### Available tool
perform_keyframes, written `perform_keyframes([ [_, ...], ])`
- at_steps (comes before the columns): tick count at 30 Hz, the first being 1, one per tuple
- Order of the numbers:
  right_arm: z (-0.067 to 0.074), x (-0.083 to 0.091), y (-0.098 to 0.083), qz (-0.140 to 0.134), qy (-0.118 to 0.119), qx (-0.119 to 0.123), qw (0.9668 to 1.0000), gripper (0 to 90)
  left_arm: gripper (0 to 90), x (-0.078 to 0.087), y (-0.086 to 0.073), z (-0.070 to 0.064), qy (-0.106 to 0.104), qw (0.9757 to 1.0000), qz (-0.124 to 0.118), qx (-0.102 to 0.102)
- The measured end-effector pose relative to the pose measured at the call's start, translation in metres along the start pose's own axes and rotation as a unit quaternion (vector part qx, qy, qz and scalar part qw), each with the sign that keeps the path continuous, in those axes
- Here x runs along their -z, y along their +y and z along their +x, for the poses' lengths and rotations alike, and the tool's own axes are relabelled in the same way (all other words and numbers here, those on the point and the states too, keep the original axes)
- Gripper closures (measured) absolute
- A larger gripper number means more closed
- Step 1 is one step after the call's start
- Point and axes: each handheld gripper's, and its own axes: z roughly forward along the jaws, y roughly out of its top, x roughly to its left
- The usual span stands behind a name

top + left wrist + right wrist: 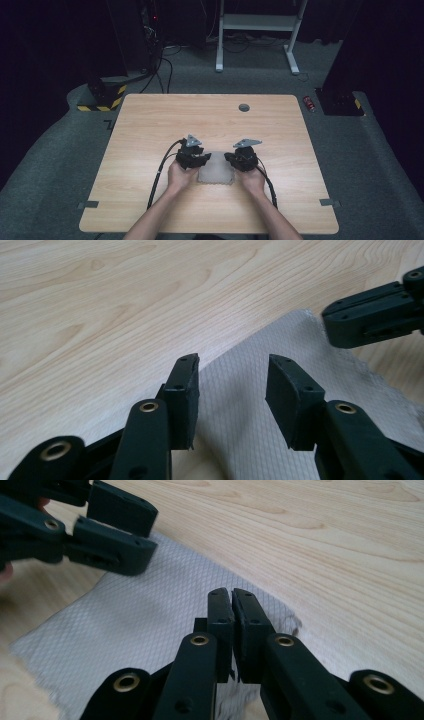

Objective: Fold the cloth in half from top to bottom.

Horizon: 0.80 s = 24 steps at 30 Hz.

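Observation:
A white embossed paper towel (216, 174) lies flat on the wooden table (150, 120), near the front middle. My left gripper (204, 160) is at the towel's left edge and my right gripper (229, 158) at its right edge, each held in a hand. In the left gripper view my left gripper (232, 362) stands open low over the towel (240, 405), its pads apart and pressing on nothing; the right gripper (345, 322) shows beyond. In the right gripper view my right gripper (232, 597) is shut over the towel (140, 615), pads together; whether towel is pinched is hidden. The left gripper (150, 534) is opposite.
A round grommet hole (244, 107) sits near the table's far edge. Grey tape strips (88, 204) mark the front corners. On the floor beyond stand a white desk frame (260, 25), a red can (309, 103) and a yellow-black striped base (100, 100).

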Motion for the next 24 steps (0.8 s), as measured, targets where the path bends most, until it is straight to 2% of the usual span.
perform_keyframes([
  [4,-0.006,-0.014,0.002,0.019,-0.016,0.001,0.9997,87.2,57.6,-0.012,-0.005,0.010,0.018,0.9995,0.023,0.012],
  [5,-0.009,-0.016,0.001,0.024,-0.024,0.001,0.9994,87.7,58.5,-0.012,-0.005,0.013,0.022,0.9995,0.020,0.015],
  [6,-0.012,-0.017,0.000,0.021,-0.024,-0.005,0.9995,87.4,57.6,-0.011,-0.005,0.015,0.039,0.9988,0.023,0.016],
  [7,-0.015,-0.016,0.001,0.019,-0.031,-0.005,0.9993,86.2,57.2,-0.010,-0.006,0.018,0.041,0.9987,0.023,0.020],
  [9,-0.018,-0.014,0.003,0.018,-0.040,-0.009,0.9990,83.1,56.0,-0.008,-0.007,0.023,0.041,0.9984,0.021,0.034],
  [13,-0.021,-0.013,0.005,0.011,-0.047,-0.014,0.9987,73.3,55.2,-0.004,-0.006,0.028,0.045,0.9981,0.013,0.040],
  [16,-0.022,-0.016,0.006,0.013,-0.053,-0.016,0.9984,66.2,56.1,-0.006,-0.007,0.028,0.038,0.9983,0.012,0.042],
  [19,-0.023,-0.019,0.004,0.020,-0.047,-0.010,0.9986,70.2,62.3,-0.010,-0.008,0.025,0.032,0.9991,0.019,0.019],
  [21,-0.024,-0.019,0.005,0.024,-0.041,-0.005,0.9989,79.3,71.4,-0.011,-0.007,0.024,0.018,0.9994,0.019,0.022],
  [23,-0.023,-0.019,0.005,0.025,-0.039,0.000,0.9989,87.0,78.5,-0.011,-0.007,0.024,0.012,0.9996,0.020,0.016],
  [24,-0.022,-0.019,0.006,0.026,-0.042,0.004,0.9988,88.0,81.9,-0.011,-0.007,0.023,0.009,0.9996,0.019,0.017],
])
